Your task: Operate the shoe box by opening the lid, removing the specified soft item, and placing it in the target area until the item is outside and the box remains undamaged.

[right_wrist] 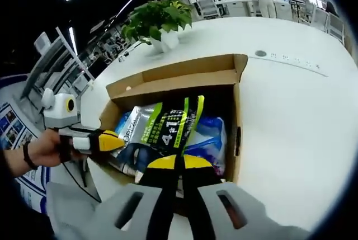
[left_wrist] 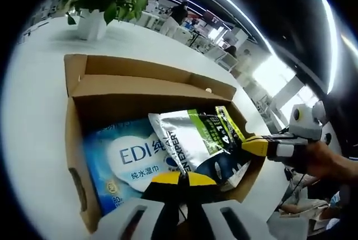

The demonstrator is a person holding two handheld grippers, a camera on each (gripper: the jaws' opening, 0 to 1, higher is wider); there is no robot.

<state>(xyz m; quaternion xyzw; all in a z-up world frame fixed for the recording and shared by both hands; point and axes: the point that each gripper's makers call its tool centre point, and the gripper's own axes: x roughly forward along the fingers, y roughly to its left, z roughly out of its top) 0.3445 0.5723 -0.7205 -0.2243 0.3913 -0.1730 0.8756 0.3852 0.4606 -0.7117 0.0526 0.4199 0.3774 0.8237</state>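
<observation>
An open brown cardboard box (left_wrist: 75, 139) (right_wrist: 238, 92) stands on a white table with its lid flap folded back. Inside lies a blue wet-wipes pack (left_wrist: 120, 161) (right_wrist: 215, 133). A silver, green and dark soft pouch (left_wrist: 193, 139) (right_wrist: 168, 125) lies tilted on top of it. My right gripper (right_wrist: 179, 163) (left_wrist: 254, 146) is shut, its yellow tips on the pouch's edge by the box wall. My left gripper (left_wrist: 182, 179) (right_wrist: 106, 141) is shut at the box's opposite wall. I cannot tell whether it pinches the cardboard.
A potted green plant (left_wrist: 103, 2) (right_wrist: 159, 22) stands on the table beyond the box. The white table top (left_wrist: 33, 100) (right_wrist: 291, 117) spreads wide around the box. People and office desks are far behind.
</observation>
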